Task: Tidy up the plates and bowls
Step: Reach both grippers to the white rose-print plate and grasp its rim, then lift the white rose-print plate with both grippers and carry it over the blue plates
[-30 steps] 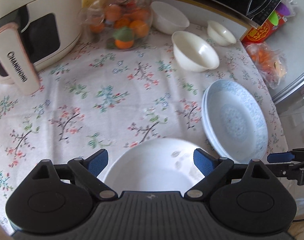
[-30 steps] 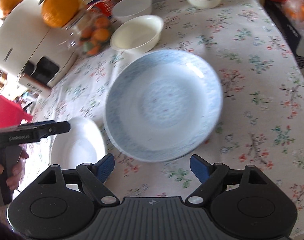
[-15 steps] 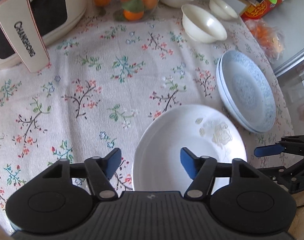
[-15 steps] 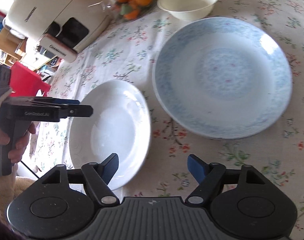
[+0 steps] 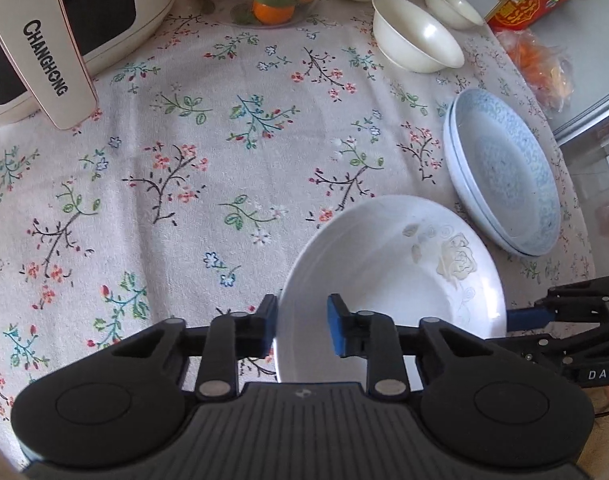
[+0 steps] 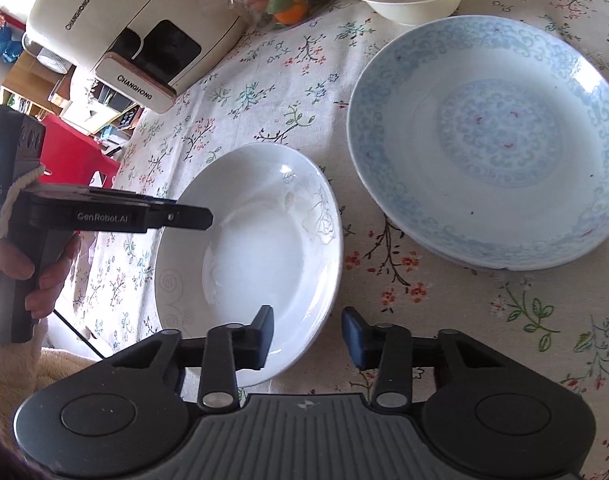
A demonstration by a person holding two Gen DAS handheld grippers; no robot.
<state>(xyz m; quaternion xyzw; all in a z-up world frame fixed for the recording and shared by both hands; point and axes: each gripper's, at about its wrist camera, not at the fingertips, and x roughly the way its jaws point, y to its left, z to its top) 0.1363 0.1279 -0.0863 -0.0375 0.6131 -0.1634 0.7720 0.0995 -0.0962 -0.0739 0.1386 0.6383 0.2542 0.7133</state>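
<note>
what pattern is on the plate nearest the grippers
The white plate bears a faint pale rose with scrolls near its rim, clearest in the left wrist view.

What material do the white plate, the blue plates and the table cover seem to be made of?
White plate: probably glazed ceramic; glossy, with bright window glare and a faint rose print.
Blue plates: likely glazed porcelain; smooth sheen, printed pale blue pattern.
Table cover: apparently woven cloth; matte, with fine texture and a flower print.
</note>
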